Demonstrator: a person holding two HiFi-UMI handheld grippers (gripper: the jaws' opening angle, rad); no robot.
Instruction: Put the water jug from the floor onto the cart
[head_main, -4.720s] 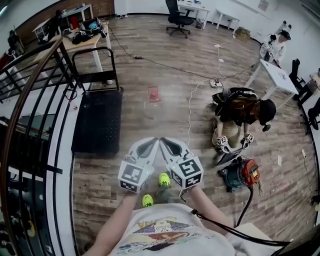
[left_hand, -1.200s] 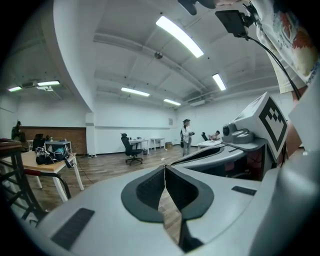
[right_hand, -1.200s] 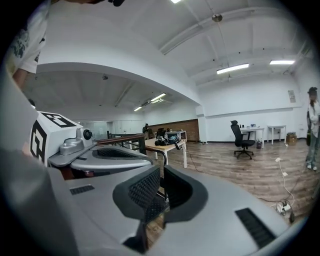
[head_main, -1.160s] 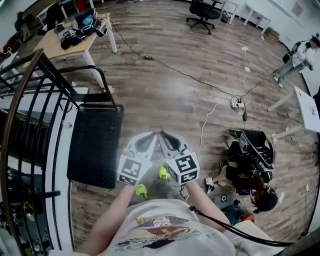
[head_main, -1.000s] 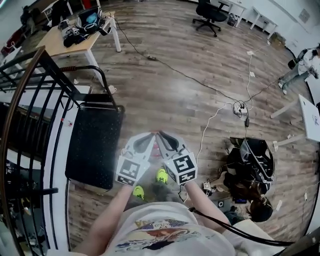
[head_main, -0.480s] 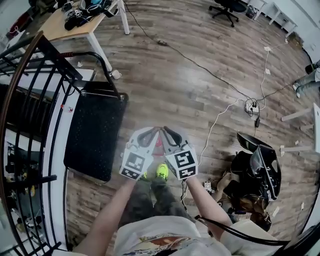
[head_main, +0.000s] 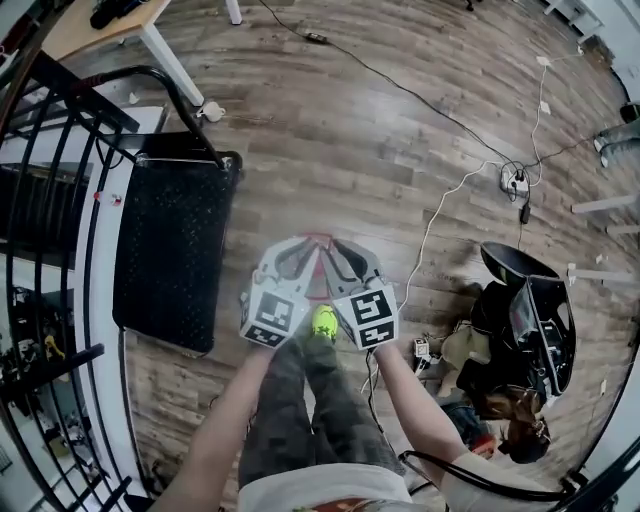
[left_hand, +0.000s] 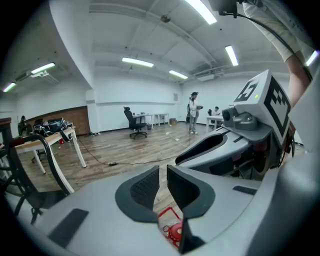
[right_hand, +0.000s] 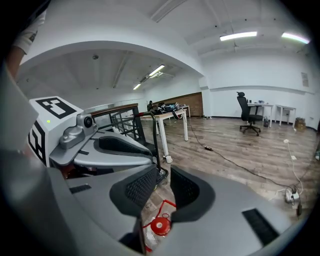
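The water jug (head_main: 318, 242), clear with a red cap and red handle, stands on the wooden floor just beyond my feet. Both grippers hang side by side right above it. In the left gripper view its red cap (left_hand: 175, 233) shows below the left gripper (left_hand: 163, 175), whose jaws are shut to a slit on nothing. The right gripper (right_hand: 164, 183) has just been opening; its jaws stand apart and empty, with the jug's cap (right_hand: 159, 226) low in the gap. The black cart (head_main: 165, 240) lies flat to the left, its handle (right_hand: 150, 131) upright.
A black stair railing (head_main: 60, 200) runs along the left behind the cart. Cables (head_main: 450, 190) and a power strip (head_main: 515, 181) cross the floor at the right. A black bag (head_main: 525, 310) and a crouching person (head_main: 520, 425) are at the lower right. A table leg (head_main: 170, 62) stands near the cart's handle.
Both grippers have dropped together toward the floor and the jug. The head view has tilted further down, and the cart and floor look closer. The right jaws have parted.
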